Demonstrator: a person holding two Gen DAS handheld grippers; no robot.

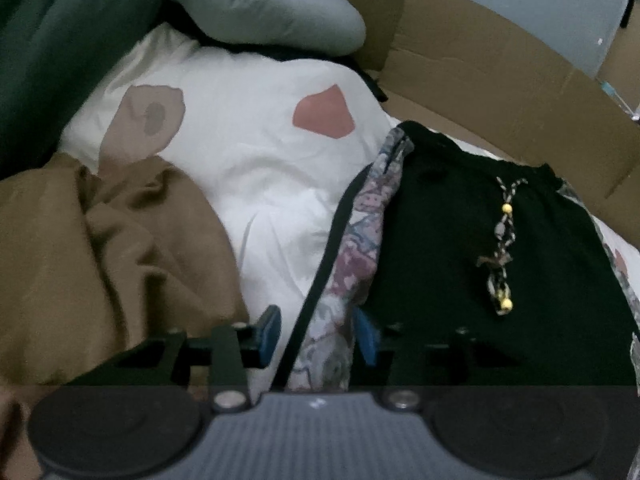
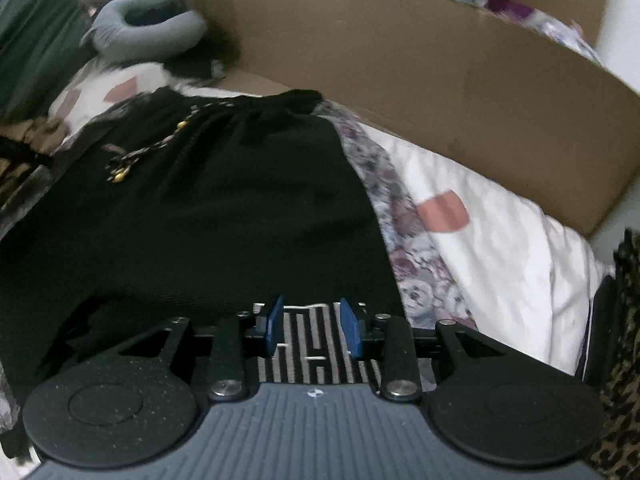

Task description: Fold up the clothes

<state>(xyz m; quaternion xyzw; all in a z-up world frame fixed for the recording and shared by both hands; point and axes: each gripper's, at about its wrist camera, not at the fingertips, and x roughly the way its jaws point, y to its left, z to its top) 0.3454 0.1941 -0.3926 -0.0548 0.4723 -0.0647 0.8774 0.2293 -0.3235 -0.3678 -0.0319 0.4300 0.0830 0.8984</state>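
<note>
Black garment w/ floral side panels lies flat on the bed, on the white duvet w/ pink and tan patches. Waistband faces the far edge, next to the cardboard sheet standing along that side. Beaded drawstring rests on the black fabric below the waistband.

Left tongs: blue pads spread, straddling the garment's left floral panel and its black trim strip. Fabric sits between the pads; no clear pinch visible. Brown cloth is bunched on the bed's left side, just beside these tongs.

Right tongs: pads spread, positioned at the garment's near edge, toward its right side. A black-and-white striped fabric shows between and below the pads; no pinch on it can be made out. Right floral panel runs just beside, on the duvet.

Grey curved cushion lies at the far left corner of the bed. Leopard-print fabric sits at the right edge.
</note>
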